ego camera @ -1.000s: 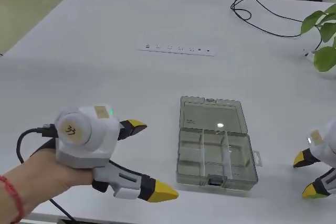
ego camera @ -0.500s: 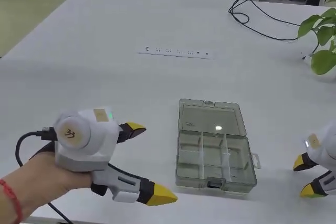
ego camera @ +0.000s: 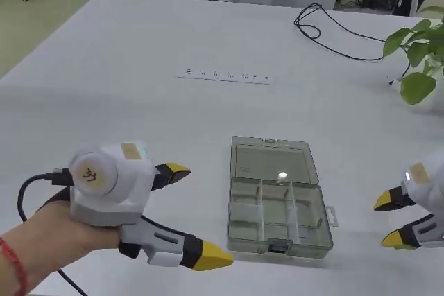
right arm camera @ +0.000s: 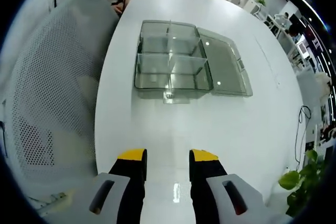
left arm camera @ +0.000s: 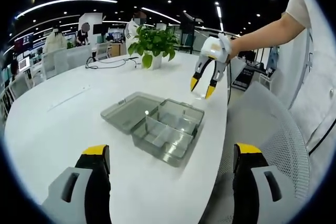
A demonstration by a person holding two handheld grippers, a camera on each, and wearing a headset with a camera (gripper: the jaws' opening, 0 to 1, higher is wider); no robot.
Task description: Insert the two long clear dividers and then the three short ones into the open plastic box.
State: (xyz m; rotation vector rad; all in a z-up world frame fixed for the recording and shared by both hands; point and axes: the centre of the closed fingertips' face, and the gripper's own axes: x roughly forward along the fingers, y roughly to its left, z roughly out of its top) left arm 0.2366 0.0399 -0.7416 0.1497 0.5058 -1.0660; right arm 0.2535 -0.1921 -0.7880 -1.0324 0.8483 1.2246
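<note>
Our left tool (ego camera: 198,216): white housing, black jaws, yellow tips, round cap with a handwritten mark, green light, black cable (ego camera: 35,179). Our right tool (ego camera: 388,221): same colours. We wear a red wrist cord (ego camera: 10,268) and a white short sleeve (left arm camera: 303,3).

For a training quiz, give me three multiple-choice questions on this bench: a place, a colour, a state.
1. Where is the plastic box? A) between the left claw and the right claw B) left of both claws C) held in the right claw
2. What colour are the claw tips? A) red B) yellow C) green
3. How is the box's lid? A) shut B) open, lying flat C) standing upright
Answers: A, a claw on each side; B, yellow in all views; B, it lies flat, folded back.
</note>
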